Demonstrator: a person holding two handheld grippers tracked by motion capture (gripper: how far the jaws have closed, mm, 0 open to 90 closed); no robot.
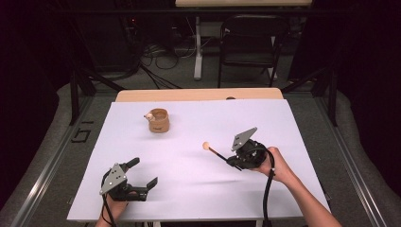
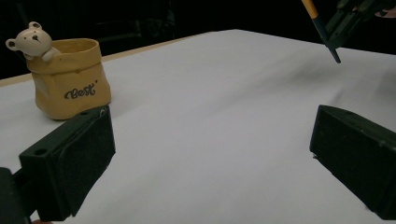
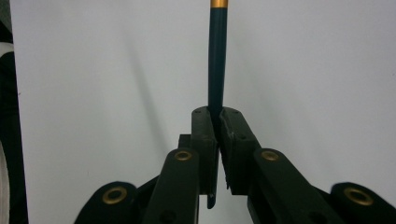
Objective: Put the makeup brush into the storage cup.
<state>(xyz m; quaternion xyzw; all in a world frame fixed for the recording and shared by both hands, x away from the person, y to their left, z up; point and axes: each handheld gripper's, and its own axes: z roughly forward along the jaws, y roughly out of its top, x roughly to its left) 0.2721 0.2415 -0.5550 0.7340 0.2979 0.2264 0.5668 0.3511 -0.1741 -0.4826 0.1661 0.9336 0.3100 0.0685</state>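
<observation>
Two tools, two objects on the white surface (image 1: 189, 189). Left tool (image 1: 140, 178) sits near the front-left edge, jaws wide apart, nothing between them. Right tool (image 1: 230, 161) is clamped on one dark stick (image 1: 215, 152) with a round pale tip, lifted off the surface. One tan bear pot (image 1: 159, 120) stands upright far-left, apart from both.
</observation>
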